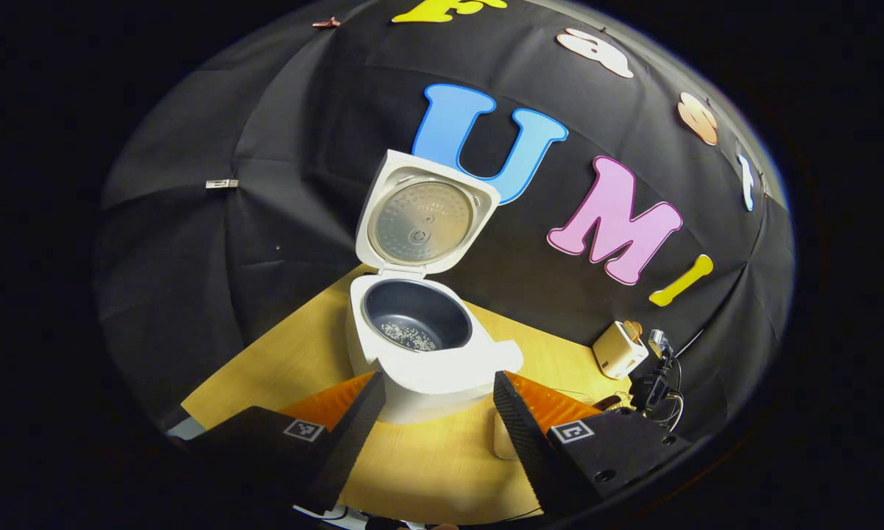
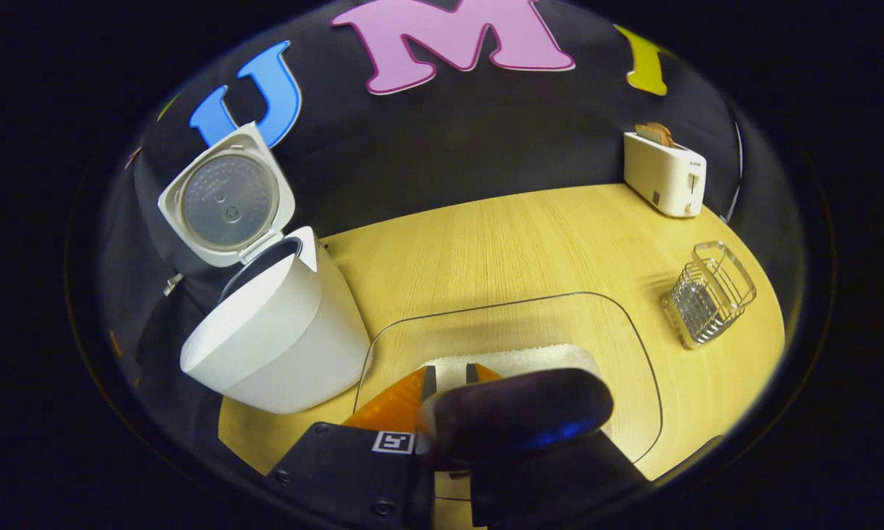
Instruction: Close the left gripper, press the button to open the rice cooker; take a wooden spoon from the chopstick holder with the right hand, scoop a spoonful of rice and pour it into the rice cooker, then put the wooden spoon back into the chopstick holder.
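Two grippers: left gripper (image 1: 438, 412), jaws released, faced the open rice cooker (image 1: 427, 346) holding rice; right gripper (image 2: 450, 375), jaws nearly clenched around a dark handle, should travel level toward the chopstick holder (image 2: 709, 293).

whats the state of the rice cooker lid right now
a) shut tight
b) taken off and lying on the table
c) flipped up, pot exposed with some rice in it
c: the rice cooker lid stands hinged upright and grains lie in the inner pot.
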Tool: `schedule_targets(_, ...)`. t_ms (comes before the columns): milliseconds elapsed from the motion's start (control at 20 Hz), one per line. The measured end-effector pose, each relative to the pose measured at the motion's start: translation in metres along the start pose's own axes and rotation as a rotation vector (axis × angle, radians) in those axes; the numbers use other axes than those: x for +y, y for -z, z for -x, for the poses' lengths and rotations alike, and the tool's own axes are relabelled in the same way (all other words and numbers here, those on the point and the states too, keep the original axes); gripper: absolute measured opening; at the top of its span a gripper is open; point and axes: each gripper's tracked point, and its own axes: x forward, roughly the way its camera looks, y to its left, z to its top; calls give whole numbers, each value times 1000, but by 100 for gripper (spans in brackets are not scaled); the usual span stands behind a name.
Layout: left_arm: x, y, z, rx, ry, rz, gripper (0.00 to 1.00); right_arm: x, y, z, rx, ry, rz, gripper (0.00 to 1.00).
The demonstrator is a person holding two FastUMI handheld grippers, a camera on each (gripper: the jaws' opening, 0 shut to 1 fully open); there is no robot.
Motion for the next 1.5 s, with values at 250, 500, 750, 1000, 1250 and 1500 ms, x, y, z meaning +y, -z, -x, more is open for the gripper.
schedule_targets(250,-5,2,0,6,-6,-7,95,6,1,-1,47,-37,-218,12)
schedule_targets(500,-10,4,2,14,-15,-21,96,4,-3,4,56,-60,-313,12)
schedule_targets(750,-12,3,1,12,-31,-32,96,-2,-9,8,69,-91,-429,12)
schedule_targets(1000,-13,0,2,3,-57,-58,96,-14,-12,16,80,-104,-516,12)
schedule_targets(1250,-22,3,5,0,-62,-70,96,-31,-25,23,62,-116,-585,12)
schedule_targets(1500,-32,5,9,0,-62,-77,92,-41,-44,31,36,-141,-652,12)
